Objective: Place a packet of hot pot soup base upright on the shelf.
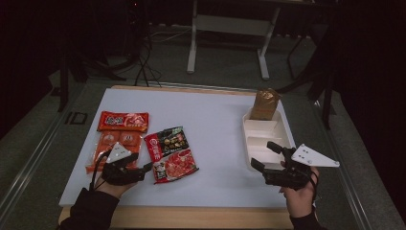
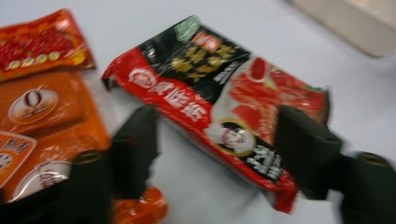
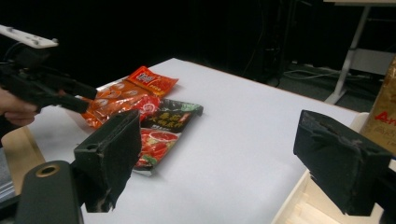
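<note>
The red and black sachet [image 1: 171, 154] lies flat near the front edge of the desk [image 1: 215, 120], left of its middle. The left claw [image 1: 143, 171] is at the sachet's lower left corner, half spread; in the left gripper view the sachet [image 2: 219, 100] lies between the jaws, which do not press it. The orange packet [image 1: 117, 139] lies just beside, toward the left edge. The right claw [image 1: 262, 155] is spread wide and holds nothing, over the front end of the white tray [image 1: 256, 127] by the right edge. The desk's middle is free.

The left gripper view is motion-blurred; print on the red pouch [image 2: 219, 116] is unreadable, and the orange pack [image 2: 42, 135] is cut off at the left edge.
</note>
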A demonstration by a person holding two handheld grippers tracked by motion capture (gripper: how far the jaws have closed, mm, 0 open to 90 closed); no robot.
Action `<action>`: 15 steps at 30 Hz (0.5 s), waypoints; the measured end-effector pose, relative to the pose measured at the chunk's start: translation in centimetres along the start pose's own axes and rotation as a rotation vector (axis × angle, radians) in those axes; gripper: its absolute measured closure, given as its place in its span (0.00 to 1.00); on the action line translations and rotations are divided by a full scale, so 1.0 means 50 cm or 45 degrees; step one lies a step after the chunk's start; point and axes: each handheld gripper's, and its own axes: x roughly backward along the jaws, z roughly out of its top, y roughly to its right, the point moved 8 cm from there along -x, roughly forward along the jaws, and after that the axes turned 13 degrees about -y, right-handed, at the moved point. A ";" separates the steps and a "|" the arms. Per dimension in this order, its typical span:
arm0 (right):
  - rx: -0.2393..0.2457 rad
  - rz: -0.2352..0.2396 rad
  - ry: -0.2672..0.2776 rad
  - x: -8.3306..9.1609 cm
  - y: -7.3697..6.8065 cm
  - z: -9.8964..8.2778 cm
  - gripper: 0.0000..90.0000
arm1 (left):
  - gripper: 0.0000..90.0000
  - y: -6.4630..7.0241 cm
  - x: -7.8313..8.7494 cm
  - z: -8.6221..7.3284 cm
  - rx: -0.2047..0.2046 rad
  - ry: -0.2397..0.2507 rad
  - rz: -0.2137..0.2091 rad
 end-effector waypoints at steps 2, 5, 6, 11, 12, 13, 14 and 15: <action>0.001 0.002 0.001 0.000 -0.001 -0.001 0.17 | 0.57 -0.010 -0.010 0.005 0.002 -0.045 0.049; 0.005 0.008 -0.013 -0.005 -0.002 -0.007 0.17 | 0.77 -0.026 -0.023 0.013 -0.008 -0.081 0.104; 0.002 0.010 -0.018 -0.007 -0.002 -0.010 0.17 | 0.82 -0.031 -0.028 0.015 -0.012 -0.101 0.112; 0.010 0.038 -0.035 -0.014 -0.007 -0.014 0.17 | 0.96 -0.058 -0.065 0.011 0.007 -0.228 0.188; 0.011 0.041 -0.036 -0.015 -0.008 -0.014 0.17 | 0.99 -0.059 -0.072 0.012 0.018 -0.240 0.163; 0.007 0.050 -0.034 -0.016 -0.009 -0.014 0.17 | 0.99 -0.059 -0.077 0.012 0.010 -0.254 0.159; 0.004 0.054 -0.034 -0.016 -0.009 -0.014 0.17 | 1.00 -0.060 -0.086 0.014 -0.019 -0.268 0.182; 0.005 0.054 -0.034 -0.018 -0.008 -0.015 0.17 | 1.00 -0.063 -0.093 0.015 -0.036 -0.278 0.206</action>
